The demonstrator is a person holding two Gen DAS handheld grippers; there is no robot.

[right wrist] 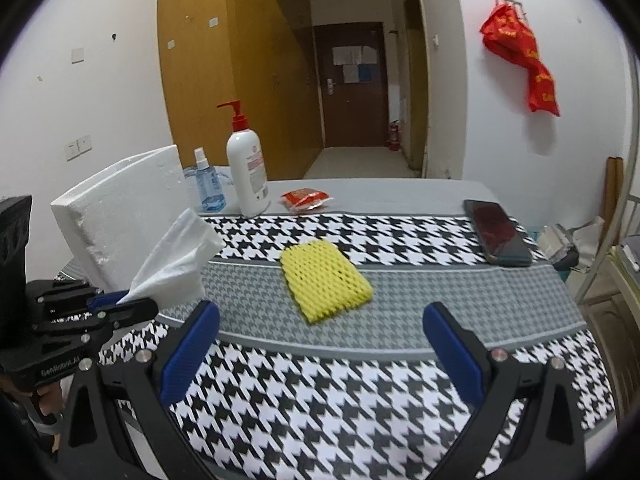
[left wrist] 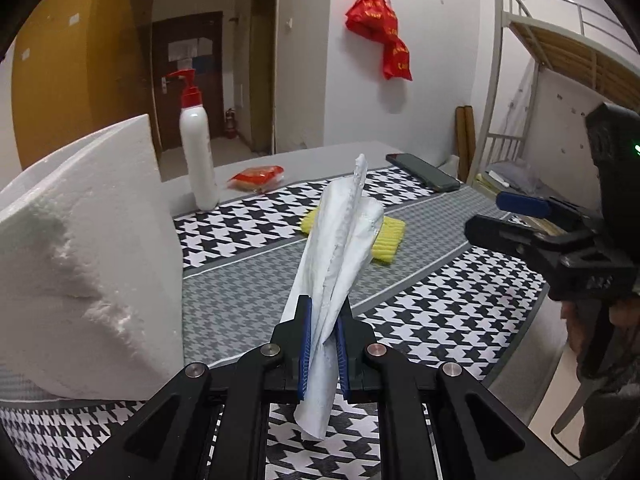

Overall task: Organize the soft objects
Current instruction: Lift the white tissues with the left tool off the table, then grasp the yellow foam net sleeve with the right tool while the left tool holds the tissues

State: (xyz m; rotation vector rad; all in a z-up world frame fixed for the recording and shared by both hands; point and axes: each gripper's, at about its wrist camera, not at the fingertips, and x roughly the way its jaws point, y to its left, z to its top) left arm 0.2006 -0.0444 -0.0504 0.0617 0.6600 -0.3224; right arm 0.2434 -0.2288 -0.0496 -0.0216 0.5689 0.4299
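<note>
Left gripper (left wrist: 323, 344) clenched on a white tissue (left wrist: 340, 236), pinched low between the blue pads, most of the sheet standing up and forward past the tips, a short tail hanging below. Held clear of the tabletop (left wrist: 248, 304), not touching the checked cloth. Same tissue seen from the right wrist view as a white fan (right wrist: 176, 256) rising from the left gripper (right wrist: 120, 304), just in front of the white foam block (right wrist: 120, 216).

Right gripper (right wrist: 320, 340) released, jaws standing wide with nothing between them, aimed across the cloth toward the yellow foam net (right wrist: 326, 280). Net lying flat on the grey band of the cloth, apart from both grippers, near the middle of the tabletop. Also visible from the left wrist view, partly hidden behind the tissue (left wrist: 390, 240).

Step in hand, by the look of it: tissue already lifted and being carried, net not yet taken. Destination for the soft things not evident; possibly the foam block beside the left gripper, though cannot tell.

Next move likely calls for lowering the open right gripper onto the net, straddling a narrow edge, then closing gently, since the mesh should squash easily. Worth keeping clear of the phone (right wrist: 498, 232), the pump bottle (right wrist: 248, 172) and the red packet (right wrist: 306, 198) farther back.
</note>
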